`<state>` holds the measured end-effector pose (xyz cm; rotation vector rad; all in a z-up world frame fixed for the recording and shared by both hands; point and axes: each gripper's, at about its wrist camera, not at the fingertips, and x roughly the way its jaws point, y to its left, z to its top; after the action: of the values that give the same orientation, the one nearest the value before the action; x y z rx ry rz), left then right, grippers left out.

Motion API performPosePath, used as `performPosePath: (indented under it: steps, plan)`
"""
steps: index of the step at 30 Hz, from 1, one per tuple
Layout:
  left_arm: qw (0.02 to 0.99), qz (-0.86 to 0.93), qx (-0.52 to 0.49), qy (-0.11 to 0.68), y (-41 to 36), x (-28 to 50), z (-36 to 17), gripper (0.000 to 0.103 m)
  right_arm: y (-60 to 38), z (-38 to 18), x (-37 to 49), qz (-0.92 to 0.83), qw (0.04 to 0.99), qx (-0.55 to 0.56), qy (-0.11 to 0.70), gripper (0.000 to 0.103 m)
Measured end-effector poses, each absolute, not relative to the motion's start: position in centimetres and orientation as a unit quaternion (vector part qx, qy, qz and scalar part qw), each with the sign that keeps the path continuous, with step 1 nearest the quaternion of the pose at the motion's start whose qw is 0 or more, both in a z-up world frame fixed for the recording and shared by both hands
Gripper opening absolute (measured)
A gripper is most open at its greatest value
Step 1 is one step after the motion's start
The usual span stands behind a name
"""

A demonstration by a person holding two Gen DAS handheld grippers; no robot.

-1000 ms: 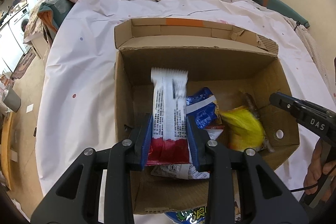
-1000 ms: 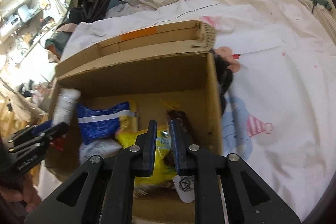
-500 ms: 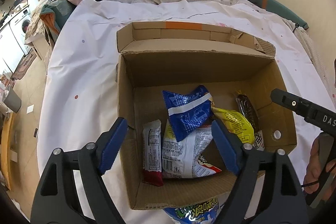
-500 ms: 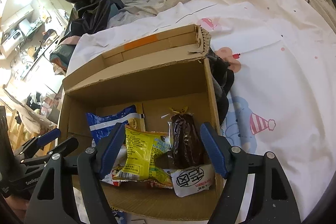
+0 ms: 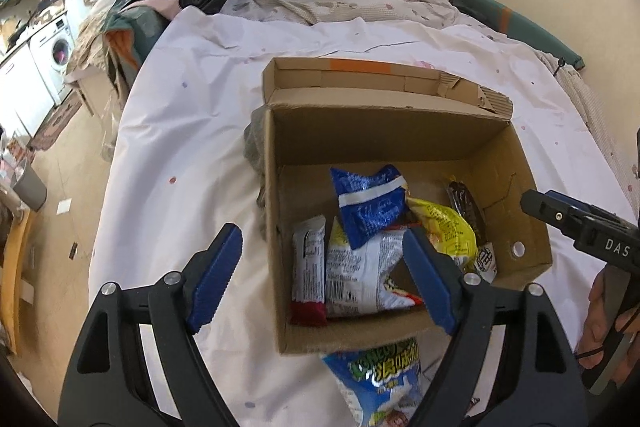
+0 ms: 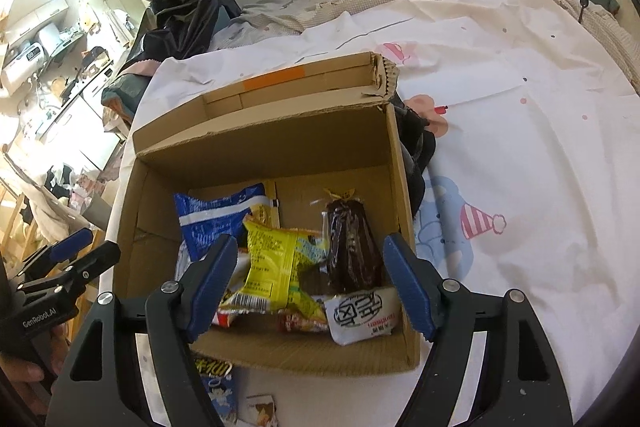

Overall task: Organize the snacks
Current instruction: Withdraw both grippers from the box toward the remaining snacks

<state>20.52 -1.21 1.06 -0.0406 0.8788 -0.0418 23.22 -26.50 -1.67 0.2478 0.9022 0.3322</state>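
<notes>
A brown corrugated cardboard box (image 5: 500,163) sat open on the white, dotted bedsheet (image 5: 180,147), its far flap folded back and marked with a strip of orange tape (image 5: 360,65). Inside lay a loose heap of snack packets. A slim white bar wrapper with a red end (image 5: 307,269) lay flat against the left wall, its long axis running from the near wall toward the far one, the red end nearest. Beside it was a crinkled white foil bag (image 5: 360,279), and on top of that a glossy blue pouch with a white band (image 5: 370,207), tilted toward the back of the box. A yellow packet (image 6: 280,263) lay in the middle, and next to it a dark brown, glossy wrapped piece (image 6: 350,247) lay lengthwise by the right wall, its twisted end pointing to the far side. A small white sachet with black characters (image 6: 364,315) sat in the near right corner. Outside, just against the near wall, another blue-and-green bag (image 5: 380,383) rested on the sheet. The left gripper (image 5: 324,277) hung above the box's near left corner with its blue ribbed pads well apart and nothing between them; the right gripper (image 6: 308,283) likewise stood wide apart over the yellow and brown packets, touching neither.
</notes>
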Motion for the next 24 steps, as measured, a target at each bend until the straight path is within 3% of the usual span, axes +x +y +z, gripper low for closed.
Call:
performPosePath:
  steps: [24]
  plan:
    - [0.858, 0.015, -0.080, 0.507, 2.0, 14.8, -2.5, 0.080, -24.7, -4.8, 15.9, 0.180, 0.833, 0.148, 0.502, 0.078]
